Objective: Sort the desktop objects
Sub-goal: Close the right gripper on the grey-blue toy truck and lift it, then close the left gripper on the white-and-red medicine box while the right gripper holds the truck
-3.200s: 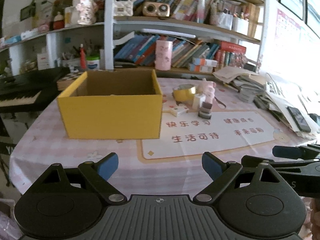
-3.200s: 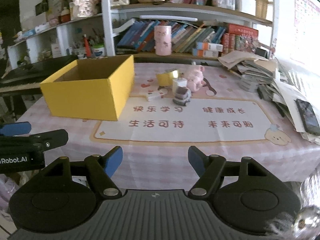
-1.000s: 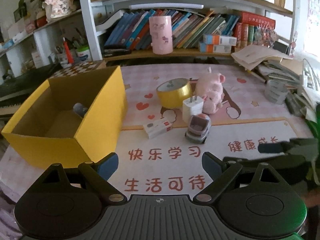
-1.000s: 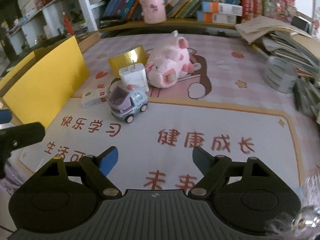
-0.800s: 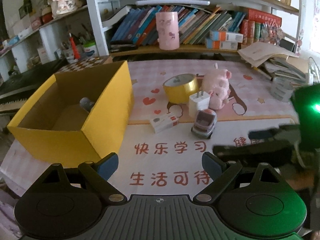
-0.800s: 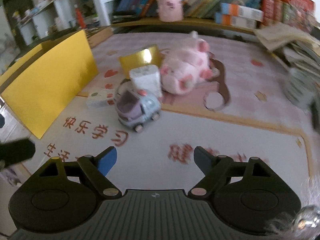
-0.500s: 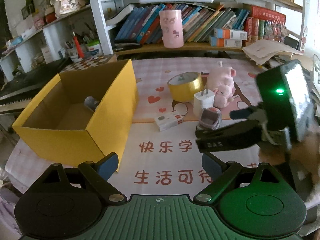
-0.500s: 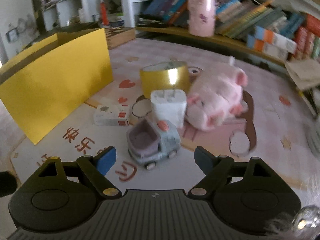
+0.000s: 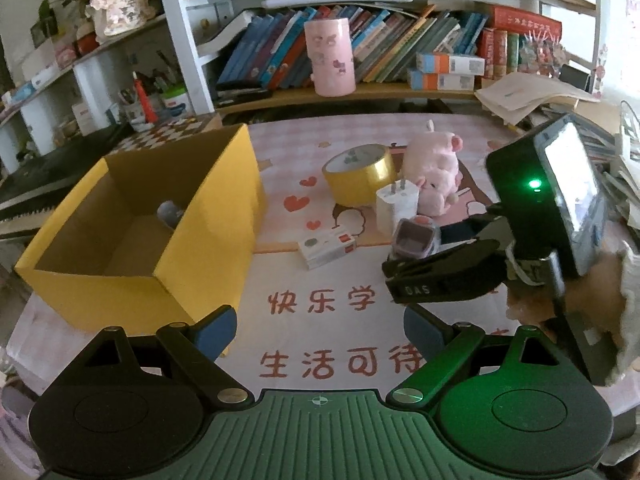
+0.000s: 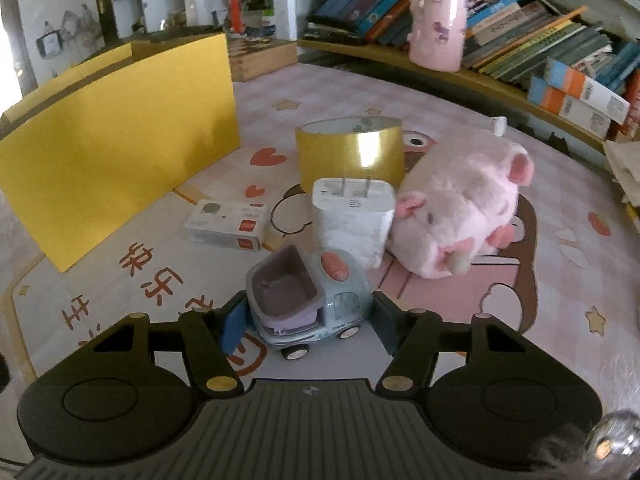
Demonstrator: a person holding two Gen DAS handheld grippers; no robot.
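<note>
A small blue-and-purple toy truck [image 10: 304,296] stands on the printed desk mat [image 10: 400,360], and my right gripper [image 10: 306,324] straddles it. Its jaws are closing and both blue pads lie against the truck's sides. In the left wrist view the same truck [image 9: 414,236] sits at the tips of the right gripper [image 9: 404,258], which a hand holds. My left gripper [image 9: 320,326] hovers open over the mat with nothing between its fingers. The open yellow box [image 9: 200,216] stands at the left, with a small grey object [image 9: 170,212] inside.
Behind the truck stand a white charger [image 10: 352,220], a gold tape roll [image 10: 352,152] and a pink plush pig [image 10: 460,204]. A small white carton [image 10: 228,222] lies near the yellow box [image 10: 120,144]. Bookshelves line the back; stacked papers [image 9: 532,92] crowd the right.
My right gripper has come forward and rolled until the toy truck sits between its fingers, and its jaws have narrowed onto it. The left gripper has stayed put and open.
</note>
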